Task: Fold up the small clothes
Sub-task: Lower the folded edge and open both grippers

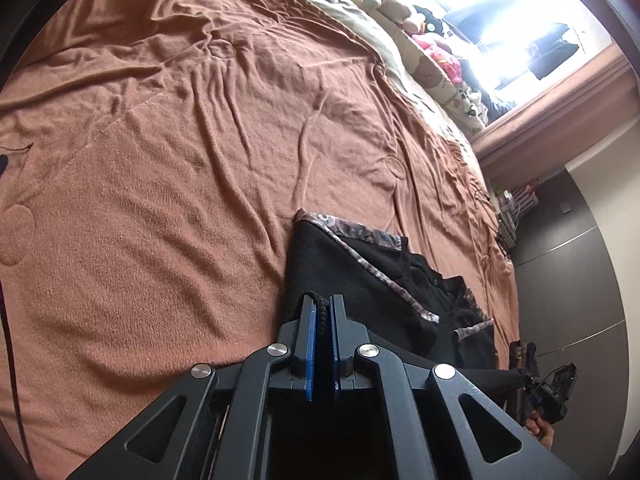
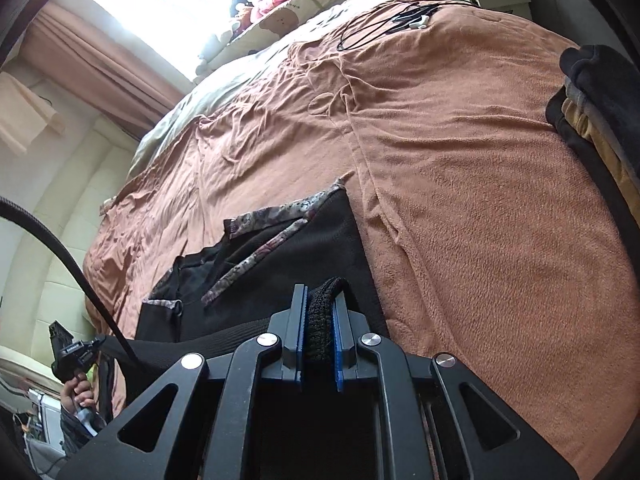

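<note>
A black knit garment point(image 1: 340, 268) with patterned floral trim lies partly on the brown blanket point(image 1: 180, 160), its far edge resting on the bed and its near edge lifted. My left gripper point(image 1: 322, 304) is shut on a bunched black edge of it. In the right wrist view the same black garment point(image 2: 304, 248) stretches across the brown blanket point(image 2: 480, 200), and my right gripper point(image 2: 320, 300) is shut on a thick fold of its knit edge. The other hand-held gripper point(image 1: 548, 392) shows at the right edge, and from the right wrist it shows as the other gripper point(image 2: 70, 350) low on the left.
A stack of folded clothes point(image 2: 592, 112) sits at the bed's right side. Black cables point(image 2: 384, 20) lie near the far end of the bed. Soft toys point(image 1: 432, 52) line the bright window sill. A dark wardrobe point(image 1: 568, 264) stands beside the bed.
</note>
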{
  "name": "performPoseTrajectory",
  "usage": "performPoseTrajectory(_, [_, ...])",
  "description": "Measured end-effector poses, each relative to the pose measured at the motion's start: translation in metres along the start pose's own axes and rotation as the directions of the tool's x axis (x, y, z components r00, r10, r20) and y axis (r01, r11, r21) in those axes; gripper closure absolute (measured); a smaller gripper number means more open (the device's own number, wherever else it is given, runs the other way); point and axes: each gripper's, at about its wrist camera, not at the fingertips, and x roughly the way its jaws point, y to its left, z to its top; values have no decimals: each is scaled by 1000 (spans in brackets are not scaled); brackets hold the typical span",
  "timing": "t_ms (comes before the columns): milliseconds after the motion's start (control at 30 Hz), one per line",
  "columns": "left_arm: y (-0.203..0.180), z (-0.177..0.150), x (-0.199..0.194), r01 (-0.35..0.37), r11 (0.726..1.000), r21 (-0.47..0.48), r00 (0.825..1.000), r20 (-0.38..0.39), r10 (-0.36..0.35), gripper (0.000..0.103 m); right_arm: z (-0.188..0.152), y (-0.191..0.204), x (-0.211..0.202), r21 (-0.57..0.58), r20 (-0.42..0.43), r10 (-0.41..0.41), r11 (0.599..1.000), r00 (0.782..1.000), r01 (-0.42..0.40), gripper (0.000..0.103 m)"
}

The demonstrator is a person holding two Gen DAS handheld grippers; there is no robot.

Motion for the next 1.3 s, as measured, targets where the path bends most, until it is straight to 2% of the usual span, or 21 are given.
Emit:
performPoseTrajectory(33, [1, 1, 2, -31, 1000, 1, 999, 5, 31, 93, 1, 1, 2, 2, -7, -13, 1000, 1000, 13, 90])
performPoseTrajectory(67, [1, 1, 0, -67, 998, 7, 998, 19, 67, 82, 1, 1, 3, 5, -8, -28, 1000, 1000, 28, 79])
performPoseTrajectory(100, [1, 1, -3, -85, 996, 13, 996, 35, 85, 61, 1, 2, 0, 5, 0, -38, 999, 999, 38, 70])
performPoseTrajectory(133, [2, 0, -6, -94, 995, 20, 995, 47, 93, 50, 0, 3, -4, -2, 16, -39, 999, 999, 39, 52])
performPoseTrajectory(167, [2, -1, -10, -101, 994, 31, 993, 60, 99, 33, -2, 6, -8, -13, 29, -38, 999, 999, 39, 40])
performPoseTrajectory(200, [1, -3, -13, -113, 992, 50, 992, 70, 109, 27, -4, 8, -13, -29, 37, -41, 999, 998, 42, 38])
performPoseTrajectory(333, [-3, -14, -13, -201, 968, 151, 980, 31, 198, 23, -16, 12, -21, -113, -1, -79, 991, 997, 78, 37])
performPoseTrajectory(500, [-4, -36, -1, -248, 938, 243, 964, -37, 264, 15, -33, 21, -18, -207, -71, -135, 971, 988, 118, 35])
performPoseTrajectory(567, [-2, -44, 4, -270, 925, 266, 954, -53, 294, 15, -38, 23, -17, -235, -93, -162, 962, 982, 137, 28])
performPoseTrajectory(800, [0, -57, 28, -337, 870, 361, 916, -90, 392, 15, -48, 30, -3, -324, -143, -269, 922, 953, 212, 28])
performPoseTrajectory(1033, [1, -52, 59, -370, 834, 409, 888, -109, 448, 15, -46, 28, 27, -357, -173, -340, 896, 924, 263, 28])
performPoseTrajectory(1133, [-2, -48, 70, -376, 824, 423, 883, -107, 458, 15, -42, 32, 40, -391, -159, -368, 876, 916, 284, 28])
performPoseTrajectory(1300, [-12, -34, 85, -382, 816, 434, 884, -85, 460, 15, -26, 38, 55, -422, -137, -382, 857, 914, 295, 28])
